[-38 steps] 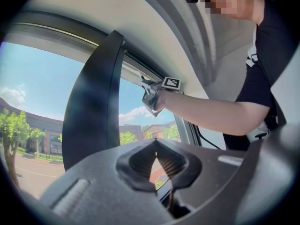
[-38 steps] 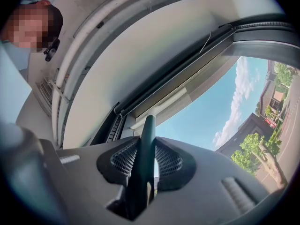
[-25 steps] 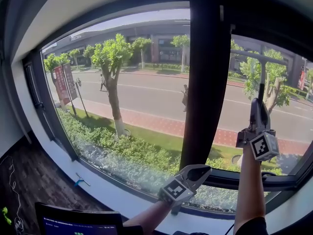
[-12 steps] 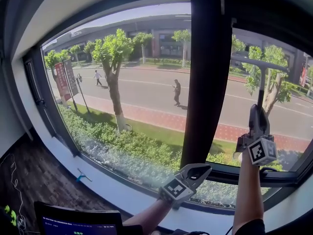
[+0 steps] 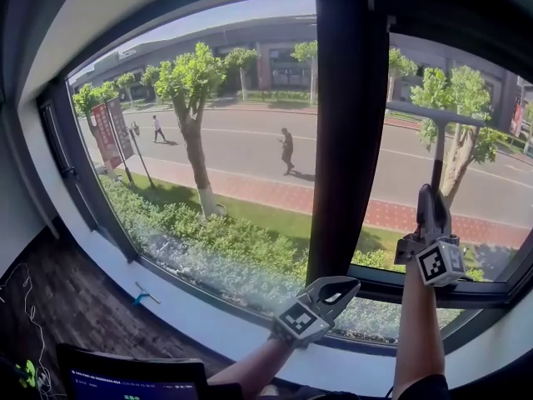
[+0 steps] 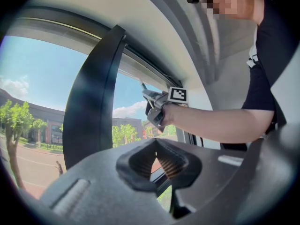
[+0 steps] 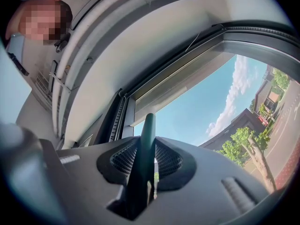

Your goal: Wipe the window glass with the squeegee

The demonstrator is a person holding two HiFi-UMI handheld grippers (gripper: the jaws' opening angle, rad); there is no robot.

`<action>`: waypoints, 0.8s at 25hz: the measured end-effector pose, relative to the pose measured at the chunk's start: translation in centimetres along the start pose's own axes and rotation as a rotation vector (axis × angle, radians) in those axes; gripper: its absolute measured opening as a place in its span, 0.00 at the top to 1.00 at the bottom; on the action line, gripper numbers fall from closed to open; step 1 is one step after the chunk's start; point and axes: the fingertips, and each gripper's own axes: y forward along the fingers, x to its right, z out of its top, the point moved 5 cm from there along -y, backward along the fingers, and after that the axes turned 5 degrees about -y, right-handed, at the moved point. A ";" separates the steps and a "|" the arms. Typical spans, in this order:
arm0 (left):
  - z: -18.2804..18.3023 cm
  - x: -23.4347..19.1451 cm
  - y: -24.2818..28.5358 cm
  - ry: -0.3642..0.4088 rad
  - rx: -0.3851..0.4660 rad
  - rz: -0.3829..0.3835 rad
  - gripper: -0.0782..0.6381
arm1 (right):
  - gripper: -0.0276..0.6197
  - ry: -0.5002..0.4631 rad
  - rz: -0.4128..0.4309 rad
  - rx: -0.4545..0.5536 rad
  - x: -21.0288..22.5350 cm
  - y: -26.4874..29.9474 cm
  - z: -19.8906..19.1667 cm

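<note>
Down came the squeegee [image 5: 437, 144], its crossbar sitting a touch lower on the right-hand pane [image 5: 400, 190] than a second before, and the right gripper [image 5: 430, 192] had sunk with it toward the lower frame rail [image 5: 391, 283]. Out on the street, the pedestrian [image 5: 286, 150] had walked leftward, clear of the dark mullion [image 5: 341, 140].

The right gripper pointed straight up, marker cube facing the camera, forearm rising from the bottom edge of the view. Its own camera settled the grip: the right gripper [image 7: 147, 149] had both ribbed pads clamped on the squeegee's [image 7: 148, 125] dark green handle, which stood up between them toward the sky. In the head view that handle ran up to the blade bar, and the bar lay level across the upper part of the right pane, nearer the top edge than the bottom. Whether the rubber actually pressed the glass, the views did not show.

The left gripper [image 5: 344, 288] took no part. It lay low at the foot of the mullion, above the pale sill [image 5: 191, 323], angled up and to the right. From its own camera, the left gripper [image 6: 156, 145] had its jaws drawn together, tips meeting, nothing between them. Beyond those jaws the other arm showed, the right gripper [image 6: 151, 98] raised by the window frame.
</note>
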 end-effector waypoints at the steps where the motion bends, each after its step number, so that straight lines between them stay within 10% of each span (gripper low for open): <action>1: -0.1 0.1 -0.1 -0.002 -0.004 0.001 0.89 | 0.81 0.009 -0.001 -0.002 -0.1 -0.3 -0.3; 20: -2.0 1.1 -1.4 -0.015 -0.067 0.012 0.89 | 0.81 0.105 -0.048 -0.074 -0.6 -5.5 -5.0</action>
